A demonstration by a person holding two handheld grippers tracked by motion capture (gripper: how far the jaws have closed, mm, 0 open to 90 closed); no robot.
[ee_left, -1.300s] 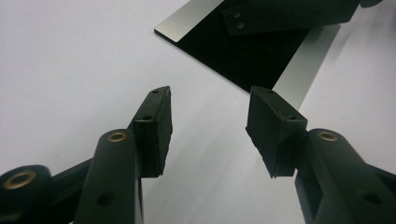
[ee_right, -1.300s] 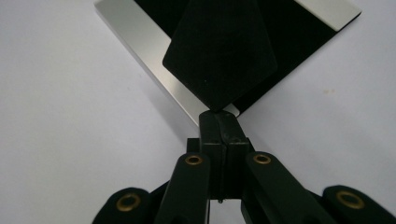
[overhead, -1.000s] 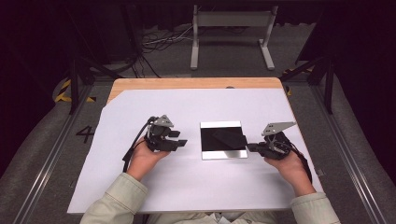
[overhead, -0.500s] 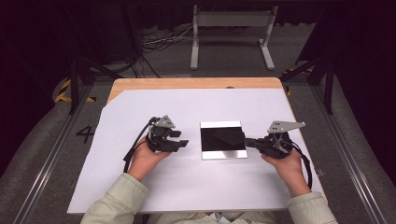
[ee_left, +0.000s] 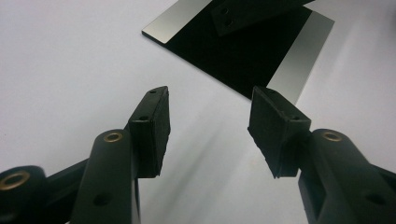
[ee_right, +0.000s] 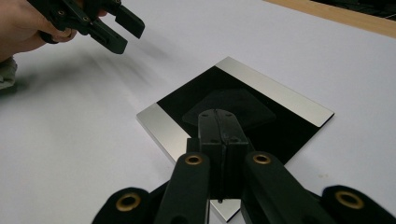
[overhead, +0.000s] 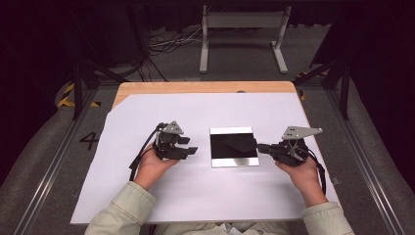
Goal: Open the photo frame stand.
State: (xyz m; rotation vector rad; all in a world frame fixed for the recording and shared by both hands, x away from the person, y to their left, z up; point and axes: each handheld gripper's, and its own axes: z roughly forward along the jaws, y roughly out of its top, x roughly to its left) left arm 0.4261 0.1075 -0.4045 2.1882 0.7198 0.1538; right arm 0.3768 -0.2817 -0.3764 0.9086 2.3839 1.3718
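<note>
A flat black plate (overhead: 234, 147) with silver edges lies mid-table on the white sheet (overhead: 195, 196). The right gripper (overhead: 262, 147), jaws pressed together, sits at its right edge. The left gripper (overhead: 192, 146), jaws spread and empty, rests just left of it.

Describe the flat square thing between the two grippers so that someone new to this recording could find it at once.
Start from the white sheet covering the table. Near its middle, between the left gripper and the right gripper, lies a thin square plate. It is glossy black with a silvery strip along two opposite edges, the one dark, mirror-like thing on the plain white surface.
</note>
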